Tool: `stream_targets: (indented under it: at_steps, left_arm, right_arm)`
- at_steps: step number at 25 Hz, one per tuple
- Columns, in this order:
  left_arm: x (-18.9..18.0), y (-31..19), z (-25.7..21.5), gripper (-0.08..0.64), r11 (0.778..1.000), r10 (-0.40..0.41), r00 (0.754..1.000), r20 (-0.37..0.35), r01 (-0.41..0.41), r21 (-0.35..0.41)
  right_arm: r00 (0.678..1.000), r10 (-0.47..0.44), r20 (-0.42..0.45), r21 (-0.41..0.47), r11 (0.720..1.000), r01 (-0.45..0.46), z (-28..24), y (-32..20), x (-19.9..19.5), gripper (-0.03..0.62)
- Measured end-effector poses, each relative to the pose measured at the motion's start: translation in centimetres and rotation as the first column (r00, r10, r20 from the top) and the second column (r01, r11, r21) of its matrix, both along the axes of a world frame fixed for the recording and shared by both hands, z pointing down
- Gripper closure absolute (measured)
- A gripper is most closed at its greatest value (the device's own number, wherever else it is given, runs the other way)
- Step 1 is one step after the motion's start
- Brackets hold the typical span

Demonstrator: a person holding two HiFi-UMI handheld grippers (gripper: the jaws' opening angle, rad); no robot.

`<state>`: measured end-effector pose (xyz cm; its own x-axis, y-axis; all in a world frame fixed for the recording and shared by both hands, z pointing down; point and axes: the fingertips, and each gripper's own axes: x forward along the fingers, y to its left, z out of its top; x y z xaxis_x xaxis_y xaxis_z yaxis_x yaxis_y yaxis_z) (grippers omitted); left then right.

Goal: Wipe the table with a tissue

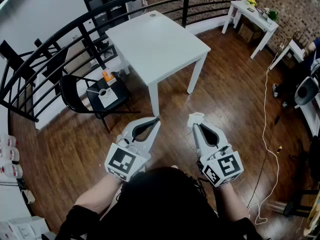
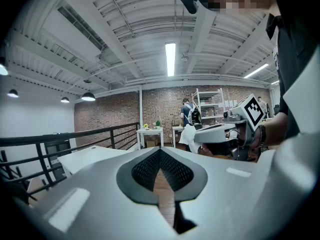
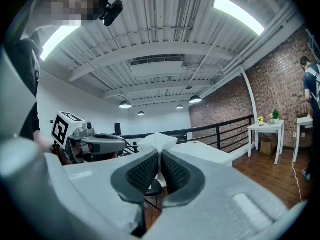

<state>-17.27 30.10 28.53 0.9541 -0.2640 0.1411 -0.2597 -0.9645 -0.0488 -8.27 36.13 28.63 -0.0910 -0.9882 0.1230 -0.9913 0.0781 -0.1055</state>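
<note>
You hold both grippers low in front of your body, side by side over the wooden floor [image 1: 235,99], tips aimed toward the white table [image 1: 160,44] and touching nothing on it. Your left gripper [image 1: 156,120] angles slightly right, and its jaws are closed tip to tip with nothing between them. Your right gripper [image 1: 194,124] is clamped on the tissue [image 1: 195,117], a small white tuft sticking out past its tip.

The head view alone shows the black chair [image 1: 80,91] beside the table with small items on its seat, and the curved black railing [image 1: 75,24] behind. The right gripper view shows the tissue [image 3: 157,141] pinched flat between the ribbed pads and fanning out above them, with the table [image 3: 210,151] beyond. Only the left gripper view shows a person with a backpack [image 2: 190,115] standing by the brick wall.
</note>
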Motion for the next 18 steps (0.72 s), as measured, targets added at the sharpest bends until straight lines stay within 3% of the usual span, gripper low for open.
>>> stream_targets:
  at_steps: [11, 18]
  left_arm:
    - [3.9, 0.4, 0.3, 0.545, 1.000, -0.020, 1.000, 0.018, 0.021, -0.002]
    - [5.4, -2.6, 1.1, 0.545, 0.999, -0.032, 0.999, 0.023, 0.032, -0.014]
  right_arm:
    - [1.000, -0.024, 0.007, -0.013, 1.000, 0.024, 0.8, 0.5, 4.2, 0.586]
    - [0.999, -0.031, 0.024, -0.026, 0.999, 0.031, 1.9, -2.3, 5.6, 0.586]
